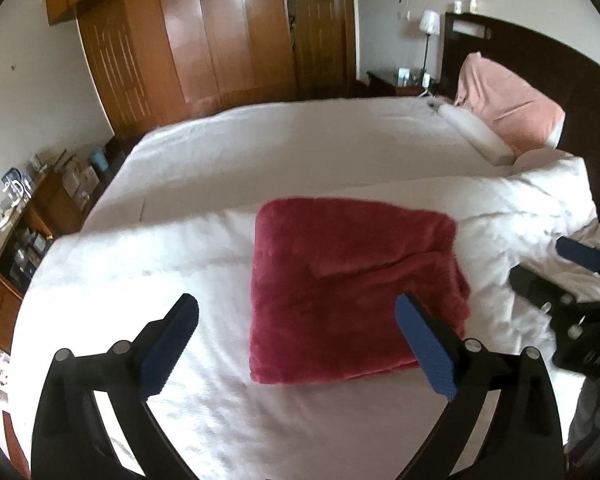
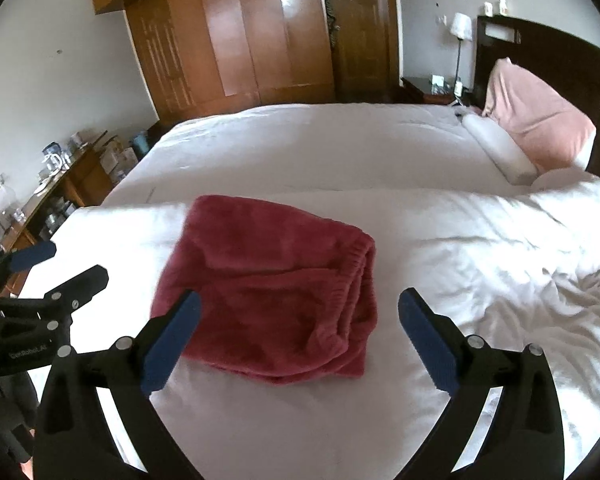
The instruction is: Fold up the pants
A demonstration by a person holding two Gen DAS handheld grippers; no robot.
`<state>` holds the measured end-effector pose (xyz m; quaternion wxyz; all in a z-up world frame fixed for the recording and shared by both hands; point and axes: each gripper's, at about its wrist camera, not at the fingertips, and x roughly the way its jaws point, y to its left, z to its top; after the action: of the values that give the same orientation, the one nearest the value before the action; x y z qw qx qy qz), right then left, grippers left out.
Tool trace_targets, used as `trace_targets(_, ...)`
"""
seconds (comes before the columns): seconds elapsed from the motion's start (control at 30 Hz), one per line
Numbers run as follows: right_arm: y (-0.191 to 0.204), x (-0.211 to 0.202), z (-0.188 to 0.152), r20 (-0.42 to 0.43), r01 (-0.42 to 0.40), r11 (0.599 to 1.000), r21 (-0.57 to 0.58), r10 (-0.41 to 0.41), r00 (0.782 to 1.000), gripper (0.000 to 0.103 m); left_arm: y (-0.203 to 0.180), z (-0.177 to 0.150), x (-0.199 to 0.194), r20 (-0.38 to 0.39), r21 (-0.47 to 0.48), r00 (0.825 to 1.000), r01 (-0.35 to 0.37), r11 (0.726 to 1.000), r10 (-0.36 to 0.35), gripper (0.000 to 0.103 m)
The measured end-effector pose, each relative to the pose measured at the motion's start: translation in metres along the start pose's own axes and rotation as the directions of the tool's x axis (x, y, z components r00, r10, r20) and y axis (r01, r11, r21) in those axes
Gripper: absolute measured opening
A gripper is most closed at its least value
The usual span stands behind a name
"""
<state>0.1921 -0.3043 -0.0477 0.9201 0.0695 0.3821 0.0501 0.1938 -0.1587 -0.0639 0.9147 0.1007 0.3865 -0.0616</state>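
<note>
The dark red fleece pants (image 1: 348, 288) lie folded into a thick square on the white bed (image 1: 292, 148); in the right wrist view (image 2: 272, 292) the elastic waistband faces right. My left gripper (image 1: 296, 320) is open and empty, held above the near edge of the pants. My right gripper (image 2: 300, 320) is open and empty, also above the near edge of the pants. The right gripper shows at the right edge of the left wrist view (image 1: 548, 268), and the left gripper at the left edge of the right wrist view (image 2: 60, 264).
A pink pillow (image 1: 508, 108) leans on the dark headboard (image 1: 540, 48), with a rolled white pillow (image 1: 476, 132) beside it. A rumpled white duvet (image 2: 520, 264) lies right of the pants. Wooden wardrobes (image 1: 204, 36) stand beyond the bed, a cluttered sideboard (image 1: 32, 216) at left.
</note>
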Motion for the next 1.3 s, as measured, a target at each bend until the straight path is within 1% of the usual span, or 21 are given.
trace_targets(0.07,0.005,-0.012,-0.001,0.011,-0.003,1.000,-0.012,0.003,1.000,0.100,-0.003,0.002,-0.019,0.036,-0.001,0.999,-0.006,1.000,0.006,0.098)
trace_targets(0.17,0.009,-0.029,-0.003,0.028,-0.004,0.999,-0.036,0.005,1.000,0.100,-0.005,0.005,-0.040,0.070,-0.014,0.996,-0.046,0.999,0.047,0.098)
trace_targets(0.23,0.012,-0.041,-0.004,0.037,-0.011,0.999,-0.050,0.013,0.999,0.100,-0.003,0.007,-0.054,0.076,-0.049,0.992,-0.096,0.994,0.099,0.098)
trace_targets(0.27,0.013,-0.046,-0.004,0.041,-0.015,0.998,-0.055,0.017,0.999,0.100,-0.001,0.007,-0.057,0.074,-0.064,0.991,-0.110,0.992,0.115,0.098)
trace_targets(0.37,0.014,-0.060,-0.006,0.054,-0.027,0.997,-0.070,0.030,0.998,0.100,0.002,0.006,-0.071,0.083,-0.106,0.992,-0.086,0.991,0.095,0.098)
trace_targets(0.43,0.015,-0.066,-0.007,0.058,-0.037,0.996,-0.084,0.042,0.997,0.100,0.002,0.004,-0.077,0.072,-0.117,0.991,-0.106,0.987,0.115,0.098)
trace_targets(0.5,0.016,-0.071,-0.008,0.065,-0.038,0.994,-0.101,0.044,0.997,0.100,0.000,0.003,-0.081,0.060,-0.117,0.987,-0.138,0.983,0.146,0.098)
trace_targets(0.63,0.015,-0.079,-0.010,0.069,-0.051,0.991,-0.124,0.060,0.996,0.100,-0.004,-0.001,-0.086,0.043,-0.120,0.990,-0.126,0.985,0.132,0.098)
trace_targets(0.7,0.014,-0.081,-0.011,0.067,-0.056,0.990,-0.131,0.065,0.996,0.100,-0.005,-0.003,-0.089,0.034,-0.124,0.989,-0.135,0.983,0.140,0.098)
trace_targets(0.8,0.015,-0.085,-0.012,0.066,-0.060,0.987,-0.147,0.070,0.995,0.100,-0.009,-0.005,-0.092,0.036,-0.118,0.986,-0.156,0.981,0.162,0.098)
trace_targets(0.97,0.012,-0.090,-0.012,0.065,-0.073,0.983,-0.168,0.085,0.994,0.100,-0.018,-0.007,-0.093,0.040,-0.110,0.984,-0.167,0.980,0.172,0.098)
trace_targets(1.2,0.004,-0.091,-0.012,0.068,-0.080,0.983,-0.164,0.093,0.993,0.100,-0.034,-0.008,-0.093,0.058,-0.080,0.979,-0.193,0.978,0.198,0.098)
trace_targets(1.3,0.000,-0.090,-0.011,0.064,-0.088,0.984,-0.154,0.098,0.993,0.100,-0.039,-0.008,-0.094,0.059,-0.067,0.981,-0.182,0.981,0.186,0.098)
